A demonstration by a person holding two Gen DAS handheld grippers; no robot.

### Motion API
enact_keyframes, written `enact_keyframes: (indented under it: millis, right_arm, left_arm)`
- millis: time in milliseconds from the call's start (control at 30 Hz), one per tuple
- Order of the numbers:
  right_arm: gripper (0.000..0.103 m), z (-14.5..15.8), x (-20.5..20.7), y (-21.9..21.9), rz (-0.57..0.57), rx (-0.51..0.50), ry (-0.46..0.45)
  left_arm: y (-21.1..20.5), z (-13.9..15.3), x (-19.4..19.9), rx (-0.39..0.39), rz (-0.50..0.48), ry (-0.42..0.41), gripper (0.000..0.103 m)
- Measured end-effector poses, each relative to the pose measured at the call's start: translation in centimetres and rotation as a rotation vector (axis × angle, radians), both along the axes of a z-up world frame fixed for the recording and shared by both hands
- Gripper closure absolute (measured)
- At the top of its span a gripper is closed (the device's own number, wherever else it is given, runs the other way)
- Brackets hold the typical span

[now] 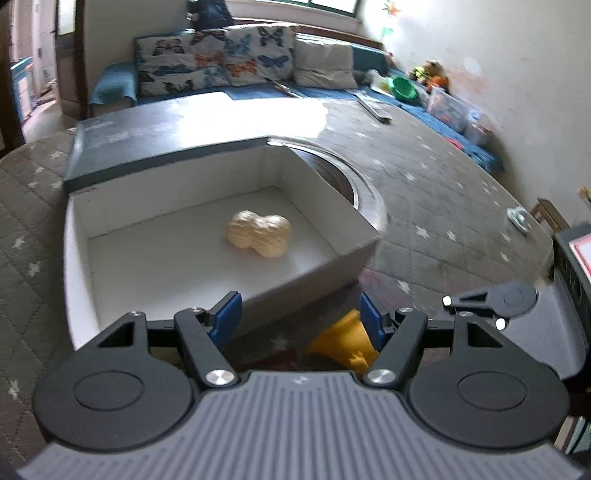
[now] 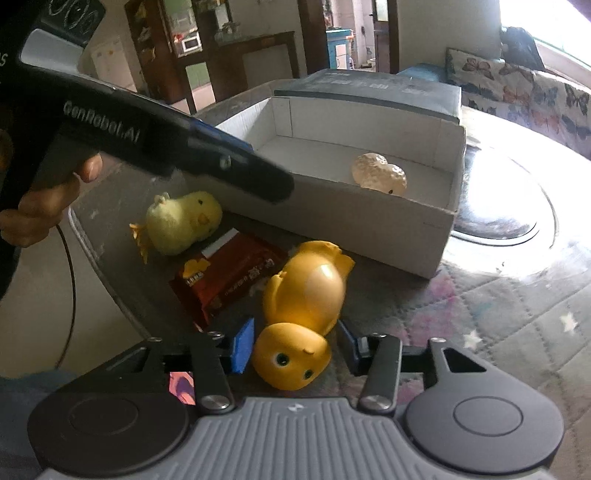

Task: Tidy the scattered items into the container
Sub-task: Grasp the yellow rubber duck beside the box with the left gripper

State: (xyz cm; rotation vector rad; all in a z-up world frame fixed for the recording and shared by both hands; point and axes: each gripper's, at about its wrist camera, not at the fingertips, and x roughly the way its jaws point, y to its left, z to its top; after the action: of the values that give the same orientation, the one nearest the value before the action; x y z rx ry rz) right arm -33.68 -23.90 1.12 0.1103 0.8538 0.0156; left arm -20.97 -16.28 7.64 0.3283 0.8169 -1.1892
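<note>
My right gripper [image 2: 295,345] clamps the duck's [image 2: 303,314] head, just before the box [image 2: 369,225]. Smooth, rounded plastic, likely light and slippery; the narrower neck looks safer. My left gripper [image 1: 299,314] hangs apart, empty.

Glossy plastic duck [image 2: 306,295], fuzzy plush chick [image 2: 181,221], matt cardboard box [image 2: 369,225], quilted cloth [image 2: 517,332]

I see a bright window [image 1: 332,3] at the back, and its light shines on the worktop [image 1: 424,184] with its grey star cloth. Behind it is a blue sofa [image 1: 114,79] with butterfly cushions [image 1: 218,61]. The wall [image 1: 461,37] is white. Across the room stands a dark cabinet [image 2: 155,44].
</note>
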Motion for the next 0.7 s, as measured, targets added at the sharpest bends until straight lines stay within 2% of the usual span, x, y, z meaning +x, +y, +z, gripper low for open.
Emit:
enact_keyframes:
  millis: [133, 433, 700]
  right_arm:
    - [0.057, 0.3, -0.8, -0.3, -0.012, -0.056, 0.011]
    - [0.058, -0.5, -0.8, -0.8, -0.014, -0.023, 0.021]
    - [0.058, -1.0, -0.7, -1.2, -0.016, 0.004, 0.021]
  left_arm:
    - [-0.8, -1.0, -1.2, 0.026, -0.047, 0.011, 0.034]
    - [-2.9, -2.7, -1.6, 0.051, -0.086, 0.070, 0.034]
    - [-3.8, -4.3, -0.8, 0.087, -0.081, 0.136, 0.035]
